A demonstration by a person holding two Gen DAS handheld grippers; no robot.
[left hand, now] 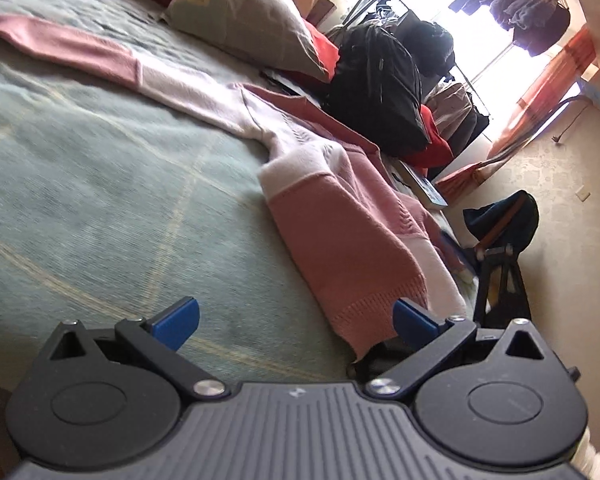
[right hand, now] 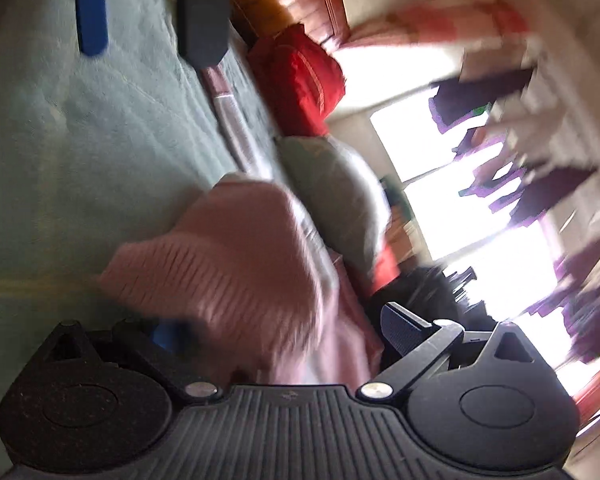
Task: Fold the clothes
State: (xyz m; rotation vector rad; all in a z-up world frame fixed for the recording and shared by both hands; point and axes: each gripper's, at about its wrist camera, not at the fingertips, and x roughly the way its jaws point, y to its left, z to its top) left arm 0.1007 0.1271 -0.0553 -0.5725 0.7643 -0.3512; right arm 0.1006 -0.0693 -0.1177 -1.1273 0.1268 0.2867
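the left gripper (left hand: pixel 296 322) gaped wide, holding nothing, low by the sweater's (left hand: pixel 340 216) cuff. the right gripper (right hand: pixel 276 328) was wide too, cuff loose between its jaws. the sweater lay spread on the bed (left hand: pixel 80 180), ready for folding.

Sweater (left hand: pixel 340 216): we see dusty pink blocks with pale pink-white bands, ribbed hem.
Bedspread (left hand: pixel 100 184): grey-green with thin cream lines.
Pillow (left hand: pixel 244 16): our view shows beige-grey.
Backpack (left hand: pixel 380 88): black.
Gripper pads (left hand: pixel 178 322): blue.
Curtain (left hand: pixel 548 80): orange.
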